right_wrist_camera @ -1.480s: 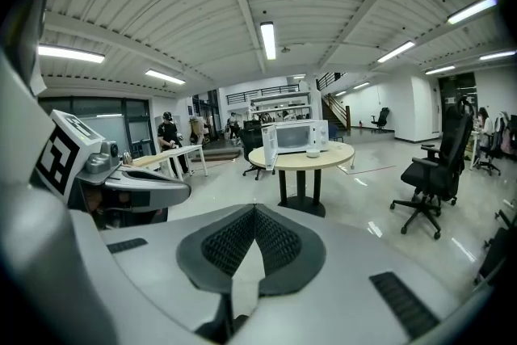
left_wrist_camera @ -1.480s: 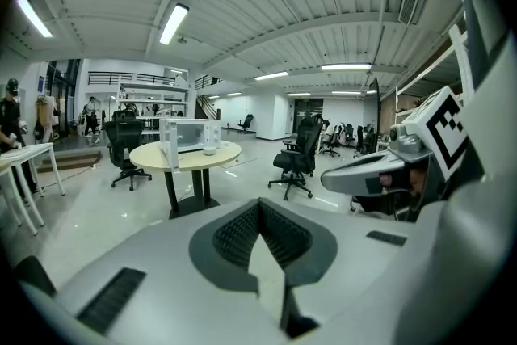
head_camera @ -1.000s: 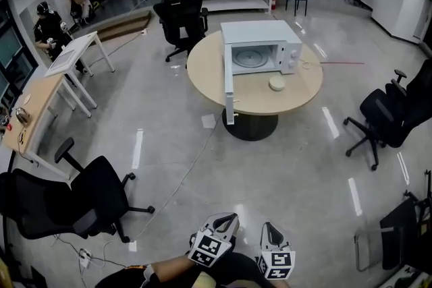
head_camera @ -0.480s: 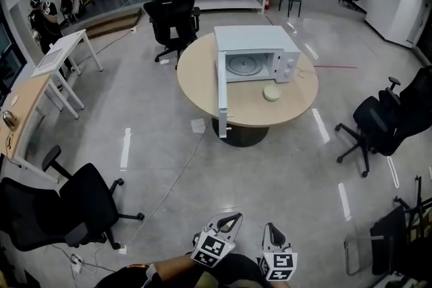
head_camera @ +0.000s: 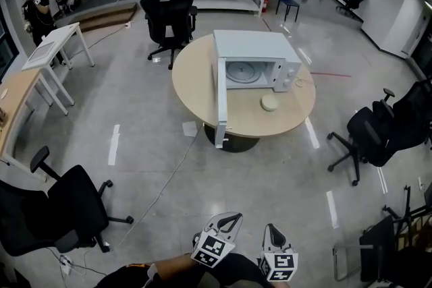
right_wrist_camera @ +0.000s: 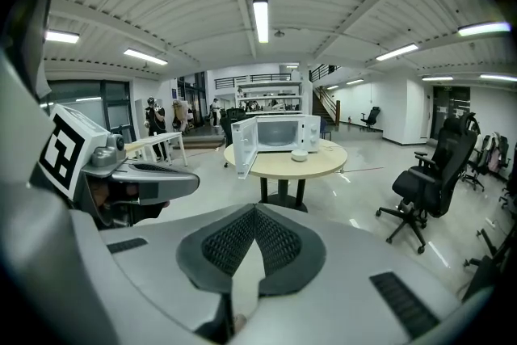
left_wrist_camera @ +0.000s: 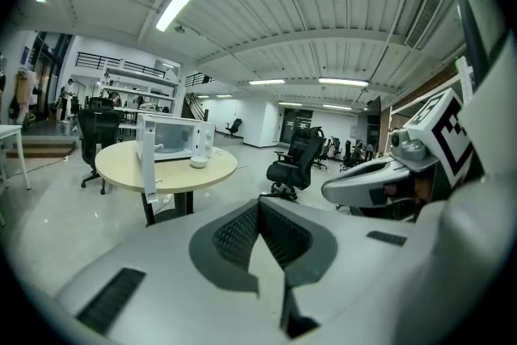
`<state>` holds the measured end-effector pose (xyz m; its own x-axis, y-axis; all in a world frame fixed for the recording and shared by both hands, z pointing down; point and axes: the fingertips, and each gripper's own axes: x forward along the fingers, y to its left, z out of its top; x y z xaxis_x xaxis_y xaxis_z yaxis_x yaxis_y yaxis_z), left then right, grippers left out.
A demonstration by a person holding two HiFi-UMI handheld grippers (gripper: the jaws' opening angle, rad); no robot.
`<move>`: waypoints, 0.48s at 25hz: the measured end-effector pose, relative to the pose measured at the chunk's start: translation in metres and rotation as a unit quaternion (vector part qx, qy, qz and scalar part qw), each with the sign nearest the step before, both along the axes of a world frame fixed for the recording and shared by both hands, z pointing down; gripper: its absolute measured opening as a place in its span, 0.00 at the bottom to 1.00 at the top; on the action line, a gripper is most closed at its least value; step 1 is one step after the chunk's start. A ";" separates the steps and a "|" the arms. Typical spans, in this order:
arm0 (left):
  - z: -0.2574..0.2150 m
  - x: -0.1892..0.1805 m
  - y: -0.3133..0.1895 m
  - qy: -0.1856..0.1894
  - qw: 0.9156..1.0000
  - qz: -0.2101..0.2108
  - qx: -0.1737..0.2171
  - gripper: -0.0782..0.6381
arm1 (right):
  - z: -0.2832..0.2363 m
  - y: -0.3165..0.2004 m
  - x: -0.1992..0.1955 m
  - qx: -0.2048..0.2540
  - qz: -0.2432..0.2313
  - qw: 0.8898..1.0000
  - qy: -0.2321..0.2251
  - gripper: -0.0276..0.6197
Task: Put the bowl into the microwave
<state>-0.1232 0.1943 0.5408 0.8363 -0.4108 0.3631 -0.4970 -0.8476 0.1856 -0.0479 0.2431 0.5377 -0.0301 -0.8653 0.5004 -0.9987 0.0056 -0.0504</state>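
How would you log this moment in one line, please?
bowl: on table, outside microwave | door: open | left gripper: shut, empty | right gripper: shut, empty | both far from table

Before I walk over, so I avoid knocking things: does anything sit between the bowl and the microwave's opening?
Nothing visible does. The bowl sits on the table just in front of the microwave. The door is swung fully open to one side, clear of the path.
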 end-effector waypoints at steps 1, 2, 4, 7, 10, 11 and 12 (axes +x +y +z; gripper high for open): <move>0.000 0.001 -0.006 0.001 1.000 0.000 0.001 0.18 | 0.000 -0.006 0.001 0.000 0.001 1.000 0.000 0.07; -0.001 0.001 -0.012 0.001 1.000 0.001 0.002 0.18 | 0.000 -0.012 0.001 0.000 0.002 1.000 0.000 0.07; -0.002 0.000 -0.023 0.001 1.000 0.000 0.003 0.18 | 0.000 -0.022 0.000 0.001 0.002 1.000 -0.002 0.07; -0.005 -0.003 -0.038 0.000 1.000 -0.001 0.004 0.18 | -0.002 -0.037 -0.004 0.006 -0.002 1.000 -0.003 0.07; -0.004 -0.001 -0.046 -0.001 1.000 0.004 0.007 0.18 | -0.001 -0.045 -0.002 0.011 0.005 1.000 -0.005 0.07; -0.004 0.000 -0.048 -0.001 1.000 0.006 0.007 0.18 | 0.001 -0.046 0.000 0.011 0.008 1.000 -0.005 0.07; -0.004 0.002 -0.049 -0.001 1.000 0.008 0.008 0.18 | 0.001 -0.047 0.002 0.011 0.011 1.000 -0.004 0.07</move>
<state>-0.1215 0.1451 0.5373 0.8422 -0.4035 0.3577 -0.4840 -0.8581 0.1716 -0.0457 0.1958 0.5387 -0.0145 -0.8768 0.4807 -0.9981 -0.0157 -0.0588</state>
